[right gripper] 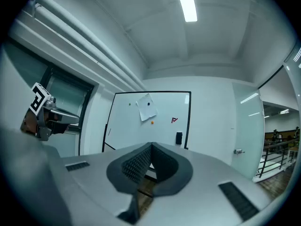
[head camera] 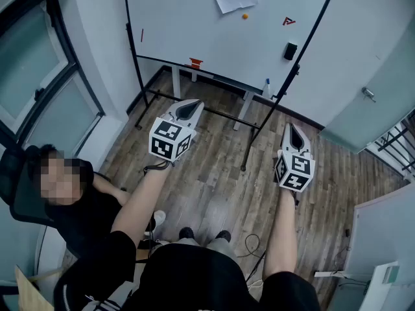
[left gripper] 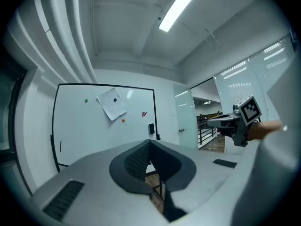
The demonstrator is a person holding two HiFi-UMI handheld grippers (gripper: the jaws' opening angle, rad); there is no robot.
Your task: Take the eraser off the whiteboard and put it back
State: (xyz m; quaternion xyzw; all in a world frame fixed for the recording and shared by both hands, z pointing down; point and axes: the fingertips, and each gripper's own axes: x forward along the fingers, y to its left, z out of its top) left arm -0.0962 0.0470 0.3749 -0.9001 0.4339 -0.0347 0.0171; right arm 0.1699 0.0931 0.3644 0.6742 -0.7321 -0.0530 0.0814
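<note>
While the eraser (head camera: 290,51) clings to the right side of the whiteboard (head camera: 194,24), both grippers hang well short of it.
Left gripper (head camera: 189,109) and right gripper (head camera: 294,132) are closed, empty. The step looks like the approach, so next the right one should reach in, open and clamp the eraser.

Head view looks steeply down; both gripper views face level at the far whiteboard (head camera: 181,31), shared by all
</note>
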